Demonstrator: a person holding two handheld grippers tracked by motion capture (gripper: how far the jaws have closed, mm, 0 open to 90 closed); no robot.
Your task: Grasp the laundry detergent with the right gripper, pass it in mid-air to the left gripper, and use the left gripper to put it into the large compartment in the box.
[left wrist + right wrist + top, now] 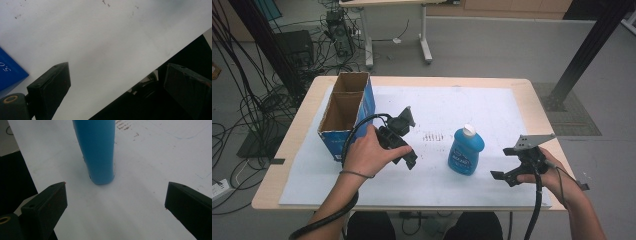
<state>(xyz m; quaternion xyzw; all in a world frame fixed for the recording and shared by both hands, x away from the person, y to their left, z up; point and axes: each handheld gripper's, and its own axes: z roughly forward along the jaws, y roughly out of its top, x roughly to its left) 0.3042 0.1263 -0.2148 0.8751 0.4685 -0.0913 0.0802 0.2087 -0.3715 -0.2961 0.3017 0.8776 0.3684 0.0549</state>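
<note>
Standing upright on the white sheet (462,105) that covers the table (539,107), the blue bottle (465,151) with its white cap sits right of the middle in the high view, with nothing touching it. The right gripper (501,176) hovers just to the bottom right of it, held by the person's right hand (546,175), its jaws spread wide and pointing toward the bottle's base. The left gripper (411,161) lies over the sheet to the left of the bottle, well apart from it, with the left hand (367,151) wrapped over its body; just beside that hand stands an open cardboard box (346,111) with blue sides and two compartments. From the left gripper view, the two black jaws stand far apart with bare white sheet (105,50) between them and nothing clasped; a corner of the blue box (10,70) shows at the left edge, and the sheet's border runs diagonally across the lower right, dark beyond it. From the right gripper view, the jaws are likewise wide apart and empty, and the blue bottle (97,150) rises ahead between them, nearer the left jaw, its base resting on the sheet (140,202) a little beyond the fingertips, not touched by either.
</note>
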